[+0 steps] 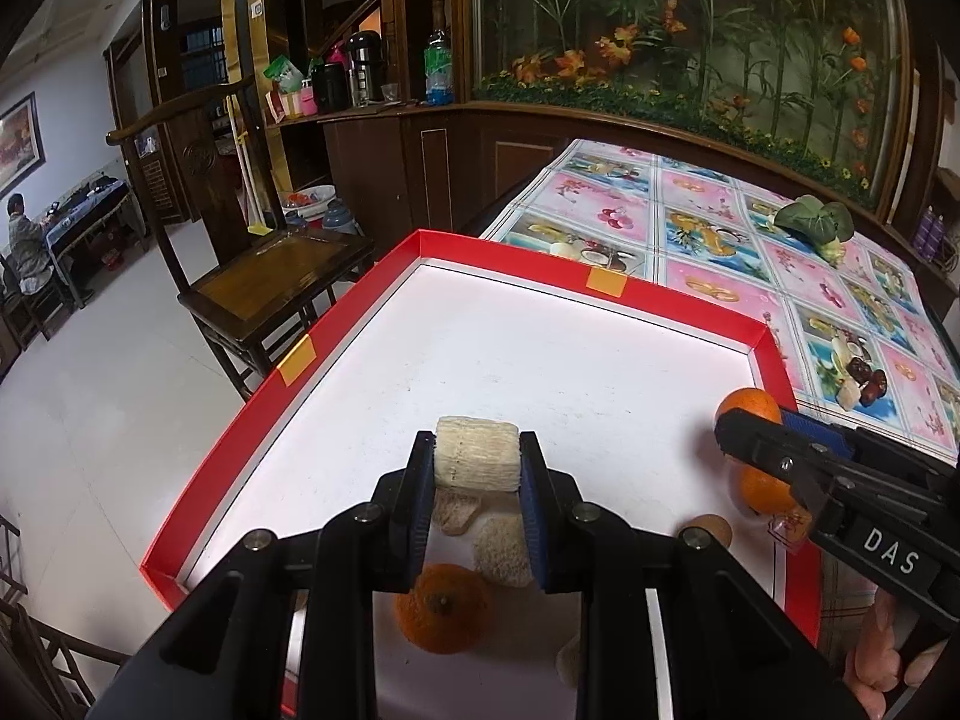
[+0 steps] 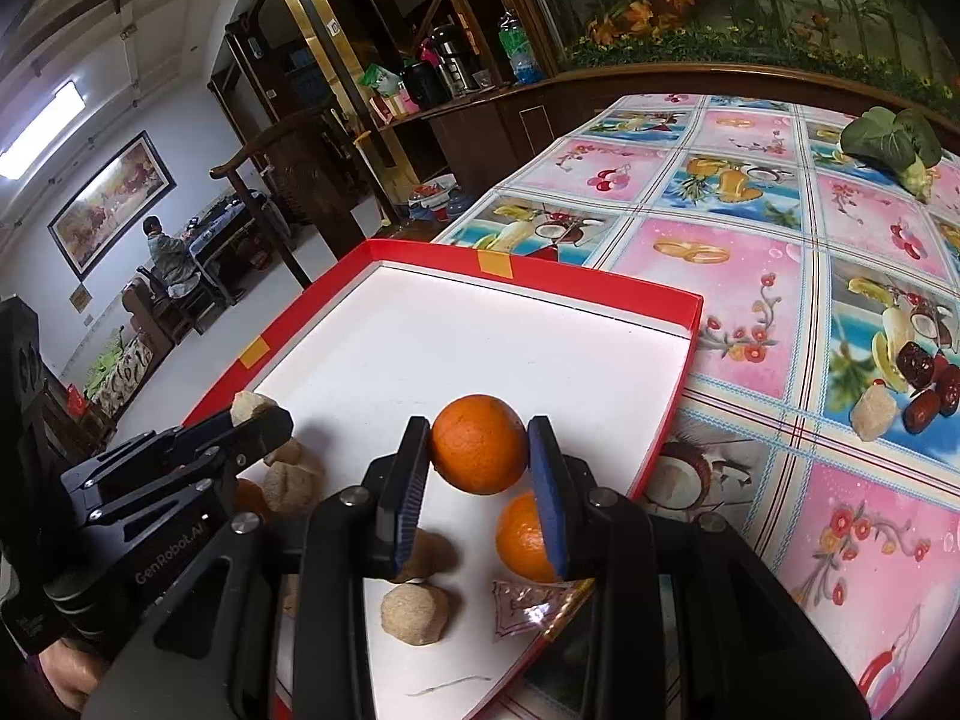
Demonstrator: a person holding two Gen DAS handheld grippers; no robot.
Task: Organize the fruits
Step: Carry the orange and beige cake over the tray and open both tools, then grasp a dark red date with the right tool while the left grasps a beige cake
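Both claws were closed on loads: the left gripper [image 1: 476, 461] on a pale fibrous chunk [image 1: 476, 450], the right gripper [image 2: 480, 450] on an orange [image 2: 478, 443], each held above the red-rimmed tray [image 1: 336, 324]. Grips should be kept firm until low, clear floor was reached. "DAS" and "GenRobot.AI" were printed on the grippers.

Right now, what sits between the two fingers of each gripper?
Left wrist view: the left gripper holds a pale fibrous chunk. Right wrist view: the right gripper holds an orange.
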